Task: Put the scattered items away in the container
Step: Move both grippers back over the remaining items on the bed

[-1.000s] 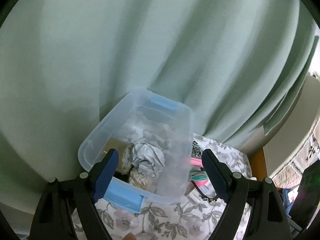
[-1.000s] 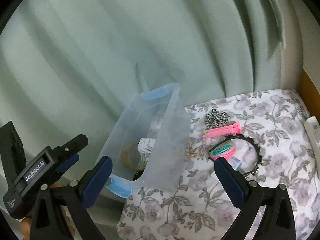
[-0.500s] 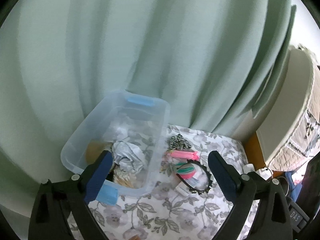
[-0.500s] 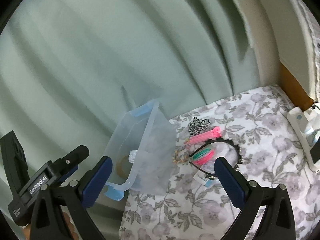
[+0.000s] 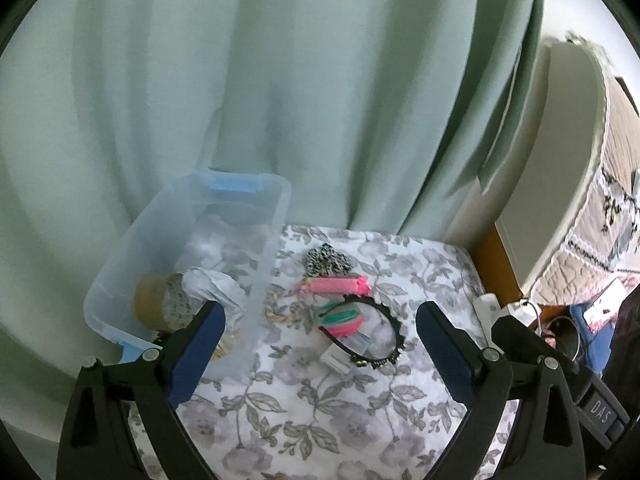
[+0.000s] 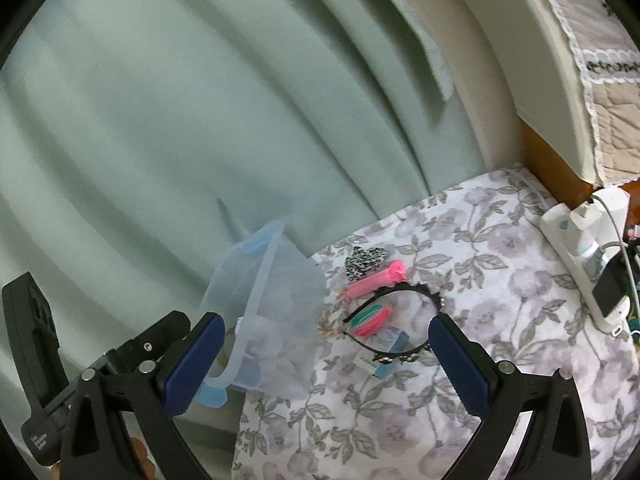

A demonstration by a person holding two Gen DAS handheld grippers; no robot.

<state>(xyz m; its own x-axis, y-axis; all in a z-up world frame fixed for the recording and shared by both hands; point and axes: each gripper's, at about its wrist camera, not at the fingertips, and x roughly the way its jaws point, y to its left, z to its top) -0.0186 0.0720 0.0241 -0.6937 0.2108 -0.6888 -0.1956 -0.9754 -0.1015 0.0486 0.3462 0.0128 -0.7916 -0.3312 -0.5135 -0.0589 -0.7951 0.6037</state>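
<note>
Left gripper: its jaws are standing wide apart with nothing between the blue pads; it is hanging over the near part of the floral cloth, with the container's near corner behind its left finger.
Right gripper: its jaws are also gaping wide and gripping nothing — the headband and hair ties are showing in the gap, lying on the cloth beyond the fingertips.
Container: a clear plastic bin with blue latches is sitting at the left edge of the cloth, close against the green curtain.
Inside the container: a roll of brown tape is lying at the near left, and crumpled white paper is resting just beside it; something pale is sitting under the paper, possibly another small item, but the bin wall is blurring it.
Scattered items: all are lying just right of the container, outside it.
Black-and-white scrunchie: it is lying farthest from the grippers.
Pink clip: it is lying just nearer than the scrunchie.
Black headband: it is curving around the pink and teal hair ties.
Small white packet: it is touching the headband's near edge.
Floral cloth: it is covering the surface under everything.
Power strip: it is lying at the far right edge — chargers are plugged into it.
</note>
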